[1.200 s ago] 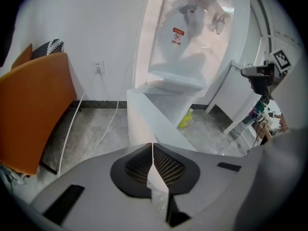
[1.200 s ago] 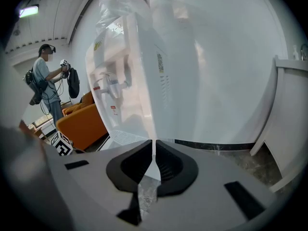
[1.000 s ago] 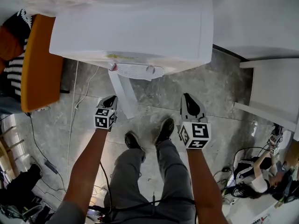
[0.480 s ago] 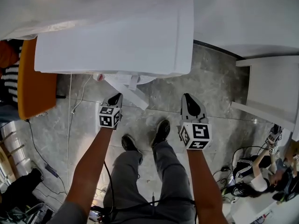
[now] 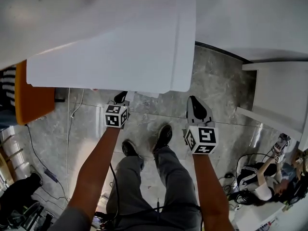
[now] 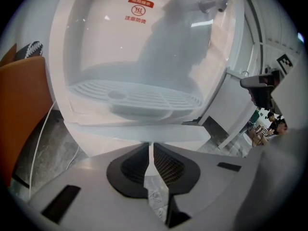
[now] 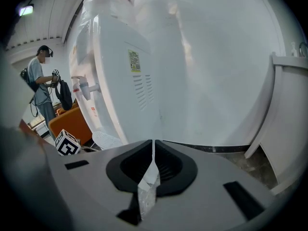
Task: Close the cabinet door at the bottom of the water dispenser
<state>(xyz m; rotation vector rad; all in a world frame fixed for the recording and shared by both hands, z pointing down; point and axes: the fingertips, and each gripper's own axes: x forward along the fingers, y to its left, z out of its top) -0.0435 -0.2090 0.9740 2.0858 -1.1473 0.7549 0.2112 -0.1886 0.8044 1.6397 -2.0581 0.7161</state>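
The white water dispenser [image 5: 120, 47] fills the top of the head view, and its top hides the lower front. My left gripper [image 5: 121, 96] is shut and reaches under the dispenser's front edge. In the left gripper view the shut left gripper [image 6: 150, 147] sits just at a white horizontal edge [image 6: 139, 132], seemingly the cabinet door's top, below the drip tray [image 6: 134, 97]. Only a sliver of the door [image 5: 129, 96] shows in the head view. My right gripper [image 5: 194, 100] is shut and empty, off to the right, facing the dispenser's side wall [image 7: 144, 71].
An orange chair [image 5: 33, 97] stands left of the dispenser, with cables [image 5: 71, 114] on the grey stone floor. A white shelf unit [image 5: 276, 95] stands at the right. My shoes [image 5: 163, 134] are close to the dispenser. Other people stand at the right [image 5: 264, 182] and left [image 7: 42, 81].
The door, sticking out toward me a second ago, has swung in under the dispenser. My left gripper followed it forward. The right gripper has stayed put.
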